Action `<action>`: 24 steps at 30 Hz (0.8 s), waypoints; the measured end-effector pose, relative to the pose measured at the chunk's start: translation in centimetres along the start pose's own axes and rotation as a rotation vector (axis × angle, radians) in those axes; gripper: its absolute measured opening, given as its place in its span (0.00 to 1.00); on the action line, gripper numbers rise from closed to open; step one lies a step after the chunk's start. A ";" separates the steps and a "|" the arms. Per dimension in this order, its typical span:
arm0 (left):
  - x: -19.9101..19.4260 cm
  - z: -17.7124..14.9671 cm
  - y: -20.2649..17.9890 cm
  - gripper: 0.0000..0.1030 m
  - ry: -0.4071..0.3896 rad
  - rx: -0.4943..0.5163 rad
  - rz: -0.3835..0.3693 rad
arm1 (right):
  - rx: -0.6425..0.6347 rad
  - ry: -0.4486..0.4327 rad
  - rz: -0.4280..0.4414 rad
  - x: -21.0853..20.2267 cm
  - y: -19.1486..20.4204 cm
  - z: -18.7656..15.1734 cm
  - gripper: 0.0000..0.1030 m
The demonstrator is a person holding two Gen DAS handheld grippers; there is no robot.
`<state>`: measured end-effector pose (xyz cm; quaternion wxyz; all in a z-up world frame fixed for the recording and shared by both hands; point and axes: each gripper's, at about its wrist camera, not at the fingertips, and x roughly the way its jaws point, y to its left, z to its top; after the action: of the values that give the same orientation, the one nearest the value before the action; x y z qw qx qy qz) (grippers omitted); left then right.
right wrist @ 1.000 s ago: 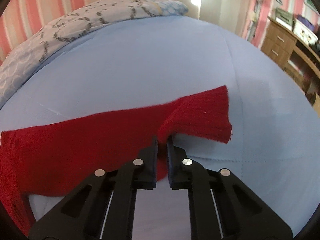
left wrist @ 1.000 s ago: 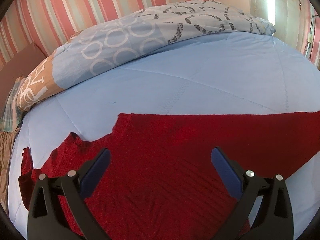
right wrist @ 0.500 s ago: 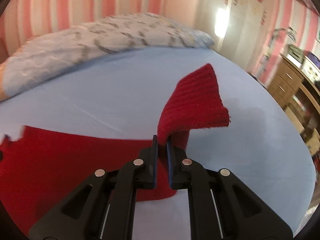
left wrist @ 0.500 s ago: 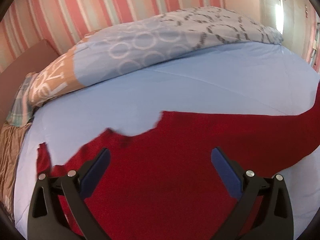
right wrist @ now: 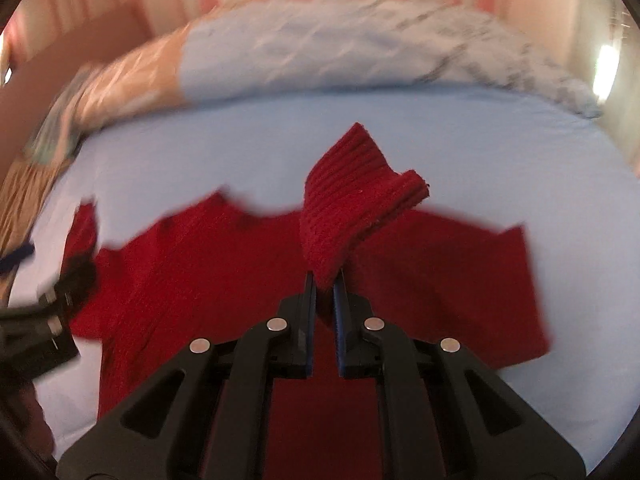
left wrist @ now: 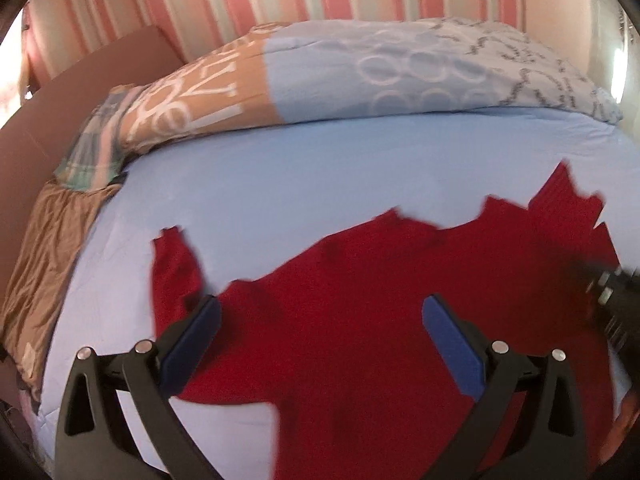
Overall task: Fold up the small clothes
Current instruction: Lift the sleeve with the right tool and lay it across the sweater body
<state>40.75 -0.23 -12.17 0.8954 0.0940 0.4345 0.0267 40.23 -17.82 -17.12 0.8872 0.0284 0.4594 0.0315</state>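
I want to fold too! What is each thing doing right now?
Red sweater: spread on the bed, right sleeve lifted.
Right gripper: shut on the sleeve.
Left gripper: open, holding nothing, above the sweater.
Quilt: bunched along the far side of the bed.

Your red sweater (right wrist: 224, 272) is a coarse, matt rib knit, fuzzy at the cuff. Under it the blue bed sheet (left wrist: 320, 168) is smooth, flat cotton-like cloth. The duvet (left wrist: 400, 68) looks soft, printed and matt. Your right gripper (right wrist: 325, 292) is matt black plastic with shiny metal pins.
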 end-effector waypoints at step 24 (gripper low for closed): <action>3.9 -2.9 -7.2 0.98 0.194 -0.092 -0.236 | -0.029 0.068 -0.015 -0.5 -6.7 -4.5 0.41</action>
<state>40.67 -6.40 -18.36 0.8495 -0.0021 0.5252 -0.0500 36.47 -24.41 -19.85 0.8716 0.0111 0.4891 0.0323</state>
